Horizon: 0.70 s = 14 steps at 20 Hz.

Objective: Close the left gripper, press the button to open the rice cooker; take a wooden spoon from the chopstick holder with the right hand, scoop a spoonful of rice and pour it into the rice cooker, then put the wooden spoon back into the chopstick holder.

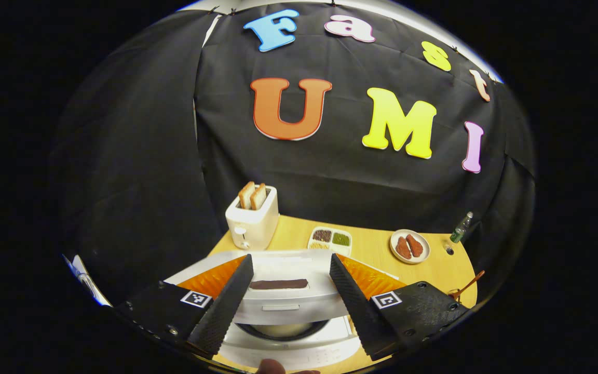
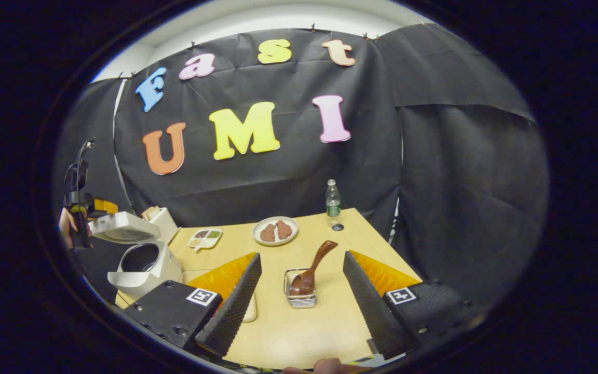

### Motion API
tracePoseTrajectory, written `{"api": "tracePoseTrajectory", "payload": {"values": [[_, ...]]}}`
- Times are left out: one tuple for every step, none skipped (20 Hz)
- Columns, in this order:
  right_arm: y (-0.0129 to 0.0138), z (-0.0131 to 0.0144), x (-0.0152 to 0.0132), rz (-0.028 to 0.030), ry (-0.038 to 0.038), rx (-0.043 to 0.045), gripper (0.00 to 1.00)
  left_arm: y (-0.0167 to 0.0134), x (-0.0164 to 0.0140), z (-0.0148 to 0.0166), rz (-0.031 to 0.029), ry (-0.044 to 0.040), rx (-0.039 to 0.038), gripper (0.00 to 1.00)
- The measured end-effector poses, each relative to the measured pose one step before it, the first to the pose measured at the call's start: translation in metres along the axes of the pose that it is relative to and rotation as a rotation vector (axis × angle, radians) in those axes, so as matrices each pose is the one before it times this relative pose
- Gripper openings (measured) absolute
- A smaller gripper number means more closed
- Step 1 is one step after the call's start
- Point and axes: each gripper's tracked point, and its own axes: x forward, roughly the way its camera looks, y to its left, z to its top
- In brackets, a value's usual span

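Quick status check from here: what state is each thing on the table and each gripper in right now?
White rice cooker: lid up, dark inner pot exposed.
Brown wooden spoon: leaning in the wire chopstick holder, not gripped.
White toaster: two bread slices sticking up.
Clear plastic bottle: upright, capped.
Left gripper: open, above the cooker.
Right gripper: open, short of the spoon.
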Motion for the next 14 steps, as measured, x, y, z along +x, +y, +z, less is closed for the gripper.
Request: {"api": "tracePoseTrajectory", "payload": {"values": [[0.00666, 0.00055, -0.00025, 0.01409, -0.00435, -0.01764, 1.00, -0.00078, -0.00440, -0.01633, -0.00043, 0.02147, -0.01379, 0.96], [0.00678, 0.00176, -0.00044, 0.01576, -0.00692, -0.02963, 1.00, 0.00002, -0.00003, -0.01315, 0.00312, 0.01266, -0.00701, 0.97], [0.00618, -0.00094, -0.00009, 0.01384, -0.00187, -0.03631, 0.99, 0.00086, 0.00011, -0.01629, 0.00308, 0.02555, -0.00838, 0.96], [0.00478, -0.00034, -0.00050, 0.01236, 0.00179, -0.02939, 1.00, 0.00242, -0.00077, -0.01338, 0.00081, 0.01705, 0.00078, 0.96], [0.00536, 0.00041, -0.00063, 0.01353, 0.00189, -0.01293, 1.00, 0.00181, -0.00075, -0.01310, 0.00049, 0.02897, -0.00230, 0.96], [0.00483, 0.00024, -0.00048, 0.01454, 0.00311, 0.00120, 0.99, 0.00097, 0.00222, -0.00898, 0.00042, 0.01923, 0.00057, 0.96], [0.00262, -0.00148, 0.00037, 0.00949, 0.00453, 0.00433, 0.99, 0.00068, 0.00229, -0.00838, 0.00251, 0.01923, -0.00529, 0.96], [0.00015, -0.00008, -0.00029, 0.00334, 0.00277, 0.00490, 1.00, 0.00357, 0.00386, -0.00650, 0.00255, 0.01044, -0.00611, 0.96], [-0.00045, -0.00137, 0.00068, 0.00285, 0.00291, 0.00610, 0.99, 0.00041, 0.00093, -0.00255, 0.00301, 0.00476, -0.00279, 0.96], [-0.00035, -0.00059, 0.00055, 0.00342, 0.00366, 0.00735, 0.99, 0.00076, 0.00062, -0.00239, 0.00282, 0.00346, 0.00201, 0.96], [-0.00090, -0.00161, 0.00087, 0.00381, 0.00433, 0.00760, 0.99, -0.00039, 0.00136, -0.00216, 0.00264, 0.00612, 0.00526, 0.96], [-0.00148, -0.00072, 0.00126, 0.00213, 0.00267, 0.00746, 1.00, 0.00128, 0.00129, -0.00407, 0.00298, 0.01172, 0.00311, 1.00], [-0.00197, -0.00112, 0.00207, 0.00086, 0.00310, 0.00833, 1.00, 0.00054, 0.00137, -0.00341, 0.00418, 0.01329, -0.00063, 1.00], [-0.00287, -0.00065, 0.00103, -0.00119, 0.00037, 0.00697, 1.00, 0.00008, 0.00169, -0.00072, 0.00701, 0.00344, -0.00227, 0.96]]}}
